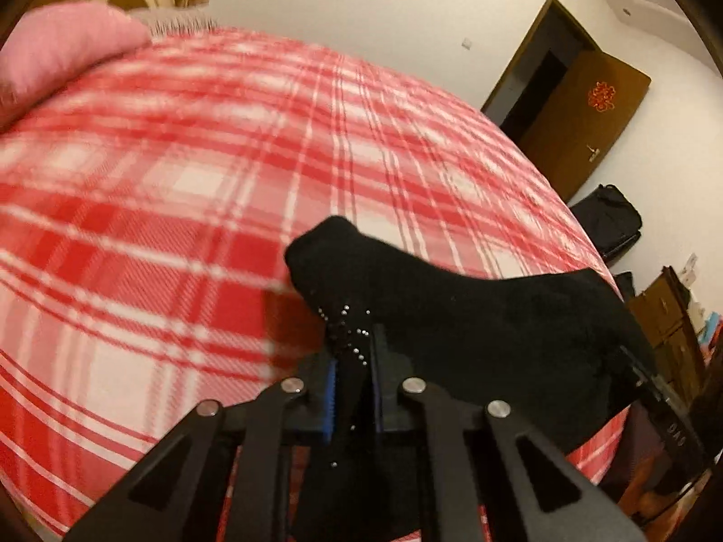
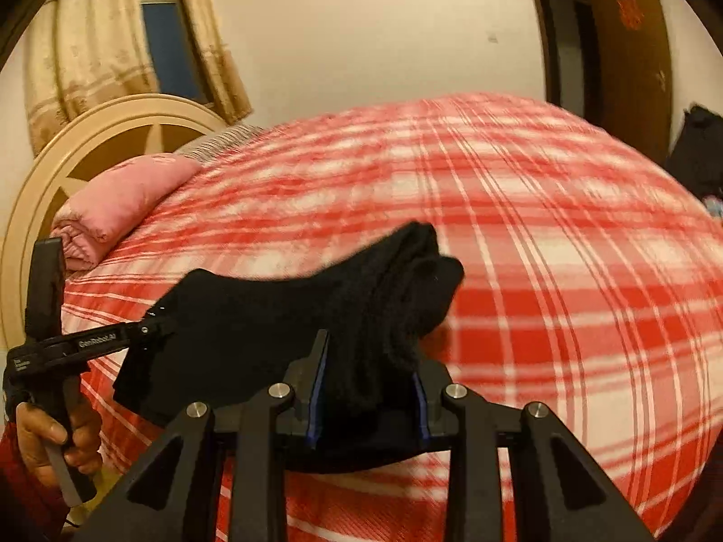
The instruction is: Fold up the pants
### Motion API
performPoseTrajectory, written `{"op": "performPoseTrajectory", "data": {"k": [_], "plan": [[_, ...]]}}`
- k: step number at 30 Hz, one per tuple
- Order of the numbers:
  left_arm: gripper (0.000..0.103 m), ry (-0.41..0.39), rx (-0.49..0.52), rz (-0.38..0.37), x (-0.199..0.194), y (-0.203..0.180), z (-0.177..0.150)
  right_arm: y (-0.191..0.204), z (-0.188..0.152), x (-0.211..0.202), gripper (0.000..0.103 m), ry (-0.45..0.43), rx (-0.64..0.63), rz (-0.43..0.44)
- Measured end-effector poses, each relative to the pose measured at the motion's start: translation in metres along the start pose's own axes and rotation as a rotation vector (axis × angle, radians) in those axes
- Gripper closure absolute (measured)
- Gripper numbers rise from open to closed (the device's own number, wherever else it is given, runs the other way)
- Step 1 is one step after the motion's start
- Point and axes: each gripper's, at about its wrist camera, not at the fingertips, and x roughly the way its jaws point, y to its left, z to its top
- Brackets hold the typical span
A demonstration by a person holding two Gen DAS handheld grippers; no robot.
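Black pants [image 2: 253, 316] hang bunched above the bed [image 2: 542, 271], lower centre of both views. Left tongs [image 1: 353, 388] pinched narrow on one edge; right tongs [image 2: 368, 395] clamped on a thicker wad. Risk: thin left bite slips, fabric drops and creases. Motion blur; pants' full shape, legs and waistband unreadable, lower part cut off.

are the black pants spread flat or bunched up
Bunched: the black pants hang in thick folds between the left gripper and right gripper, lifted off the plaid bed.
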Motion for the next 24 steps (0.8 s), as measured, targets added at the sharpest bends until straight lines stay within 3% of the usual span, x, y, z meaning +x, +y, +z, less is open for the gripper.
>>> {"op": "performPoseTrajectory", "data": {"k": [9,17,21,24], "plan": [[0.091,-0.156,-0.051,0.143,-0.045,0.058,0.045,0.081,0.054,0.025,0.072,-0.095,-0.166,0.148],[0.091,-0.298,-0.073,0.342,-0.066,0.113,0.090,0.153,0.105,0.095,0.072,-0.151,-0.260,0.284],[0.091,-0.280,-0.060,0.464,-0.038,0.139,0.095,0.174,0.103,0.159,0.072,-0.072,-0.312,0.268],[0.091,-0.180,-0.101,0.499,-0.002,0.164,0.085,0.173,0.086,0.214,0.072,0.088,-0.290,0.242]]}}
